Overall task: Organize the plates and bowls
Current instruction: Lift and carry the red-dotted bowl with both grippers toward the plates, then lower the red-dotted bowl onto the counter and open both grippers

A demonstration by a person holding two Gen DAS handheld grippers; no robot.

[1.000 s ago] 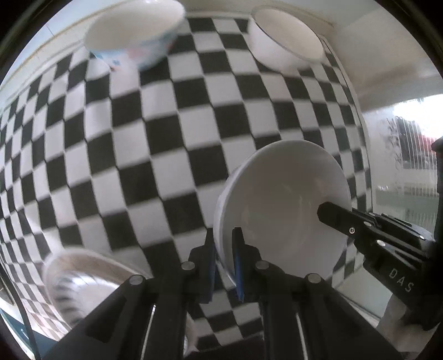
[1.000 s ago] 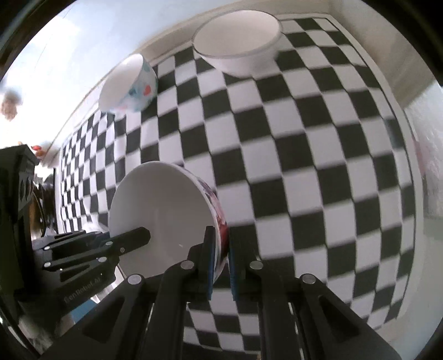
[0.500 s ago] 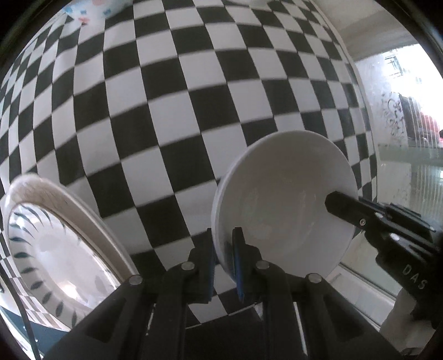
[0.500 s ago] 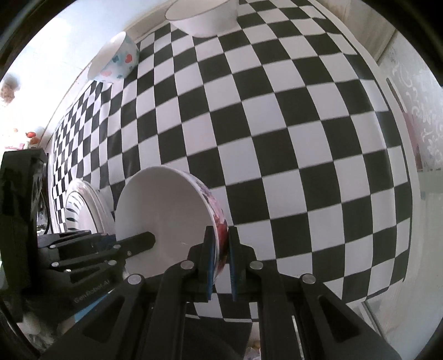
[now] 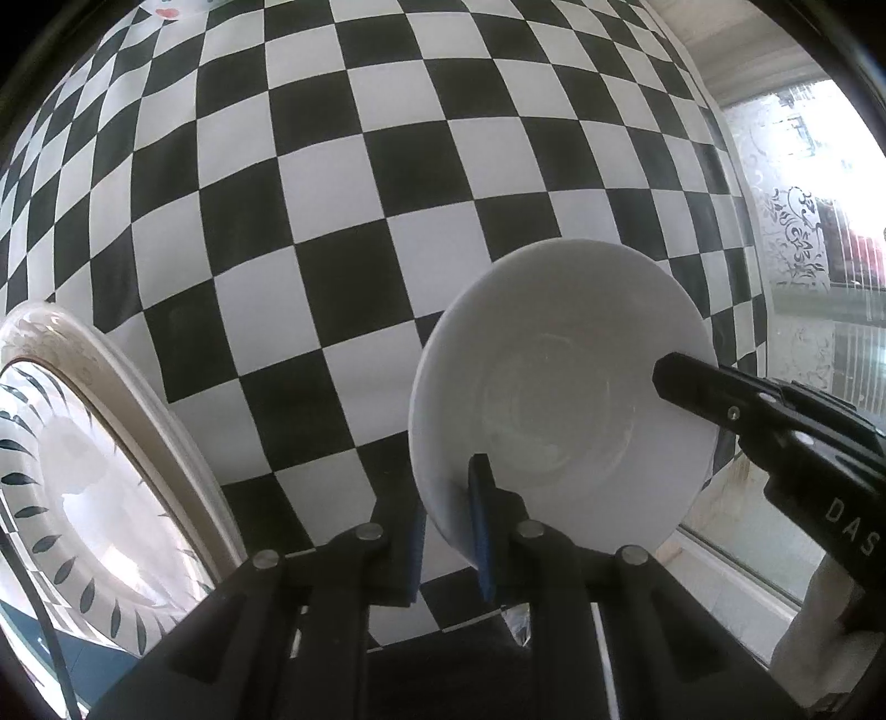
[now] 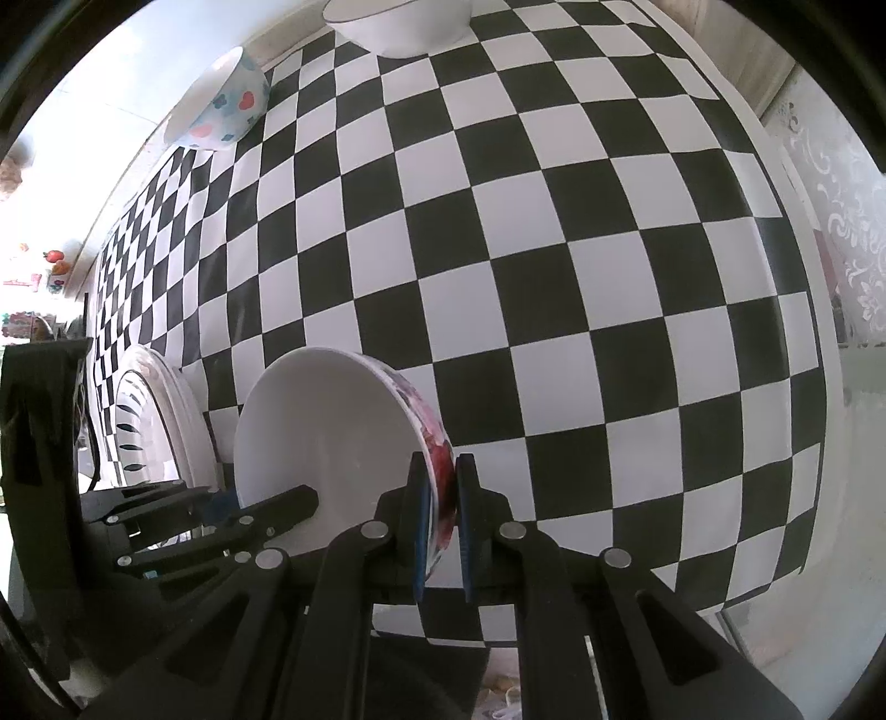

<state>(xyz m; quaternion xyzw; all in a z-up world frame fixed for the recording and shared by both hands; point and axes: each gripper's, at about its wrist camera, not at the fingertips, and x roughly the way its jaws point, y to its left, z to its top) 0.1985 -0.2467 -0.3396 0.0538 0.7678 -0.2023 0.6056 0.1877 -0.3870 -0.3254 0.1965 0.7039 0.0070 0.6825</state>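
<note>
Both grippers, left [image 5: 446,523] and right [image 6: 440,512], have carried the bowl [image 5: 559,399] toward the plates [image 5: 83,471]; right jaws clamp its rim, left jaws opening around it.

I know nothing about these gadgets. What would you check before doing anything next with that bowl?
1. Right gripper jaws clamped on the bowl rim: ok.
2. Left gripper holding the opposite rim firmly: not ok; its jaws are opening, with the rim between them.
3. Bowl apart from the stacked plates: ok, with tablecloth showing between them.
4. Bowl's base resting on the checkered table: cannot tell.
5. Heart-patterned bowl and white bowl out of the way: ok, both at the far end.
</note>
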